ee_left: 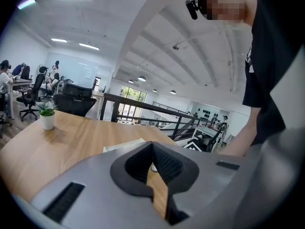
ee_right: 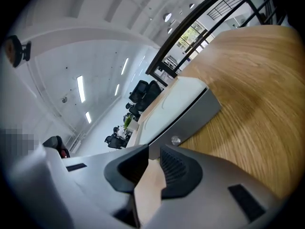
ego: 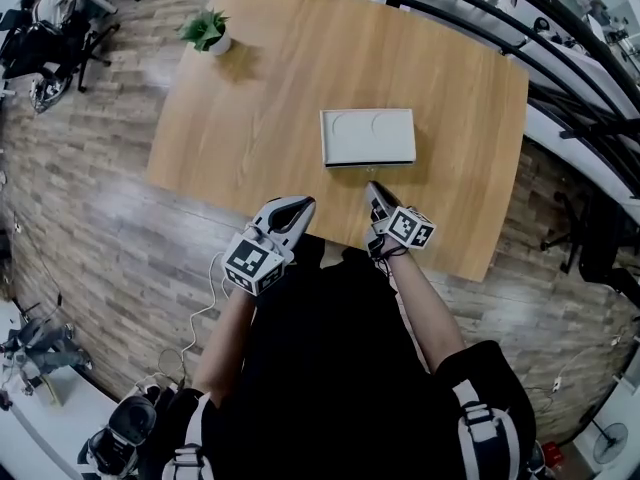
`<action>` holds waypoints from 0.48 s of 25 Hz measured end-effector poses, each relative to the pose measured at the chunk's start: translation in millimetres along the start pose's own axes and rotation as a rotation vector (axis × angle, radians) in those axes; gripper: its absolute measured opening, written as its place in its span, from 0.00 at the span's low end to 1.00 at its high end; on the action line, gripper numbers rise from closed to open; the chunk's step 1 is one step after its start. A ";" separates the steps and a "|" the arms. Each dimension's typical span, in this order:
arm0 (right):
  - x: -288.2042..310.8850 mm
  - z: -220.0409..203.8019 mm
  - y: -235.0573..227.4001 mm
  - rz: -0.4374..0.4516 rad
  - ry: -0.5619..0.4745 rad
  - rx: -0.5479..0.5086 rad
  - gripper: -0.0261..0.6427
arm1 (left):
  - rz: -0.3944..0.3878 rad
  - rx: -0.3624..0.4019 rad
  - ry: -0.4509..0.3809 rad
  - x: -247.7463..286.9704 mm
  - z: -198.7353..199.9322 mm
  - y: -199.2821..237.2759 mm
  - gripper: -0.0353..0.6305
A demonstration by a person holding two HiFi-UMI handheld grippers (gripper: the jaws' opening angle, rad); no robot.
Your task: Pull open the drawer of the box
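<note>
A flat white box (ego: 367, 136) lies in the middle of the wooden table (ego: 270, 118), its drawer front facing me. In the right gripper view the grey drawer front (ee_right: 193, 119) sits flush under the white top, with a small round knob (ee_right: 176, 140) on it. My right gripper (ee_right: 153, 150) is open a little, nothing between its pads, and the knob lies just ahead of its tips. From the head view the right gripper (ego: 372, 189) points at the box's front edge. My left gripper (ego: 299, 206) hangs at the table's near edge, left of the box, shut and empty (ee_left: 152, 145).
A small potted plant (ego: 207, 31) stands at the table's far left corner. Office chairs (ego: 50, 38) stand on the wooden floor to the left, and a black railing (ego: 560, 58) runs along the right. Bare tabletop surrounds the box.
</note>
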State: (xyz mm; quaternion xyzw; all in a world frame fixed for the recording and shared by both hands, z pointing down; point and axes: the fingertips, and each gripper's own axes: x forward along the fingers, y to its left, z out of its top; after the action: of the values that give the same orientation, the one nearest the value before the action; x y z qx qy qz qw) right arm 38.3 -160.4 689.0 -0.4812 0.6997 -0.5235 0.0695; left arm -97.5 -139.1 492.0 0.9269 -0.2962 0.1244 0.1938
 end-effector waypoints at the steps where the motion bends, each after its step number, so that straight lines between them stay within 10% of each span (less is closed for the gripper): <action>1: 2.2 -0.4 -3.0 -0.007 0.005 -0.006 0.16 | 0.002 0.000 0.003 -0.3 -0.8 0.9 0.09; 12: 24.6 0.3 -27.0 -0.058 0.019 0.013 0.20 | 0.011 -0.005 0.013 -1.3 -7.4 6.6 0.09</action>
State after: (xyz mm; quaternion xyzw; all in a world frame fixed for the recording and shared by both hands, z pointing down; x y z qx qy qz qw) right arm 41.7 -178.7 720.5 -0.4959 0.6828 -0.5341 0.0508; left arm -103.3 -140.2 500.0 0.9239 -0.3005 0.1308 0.1976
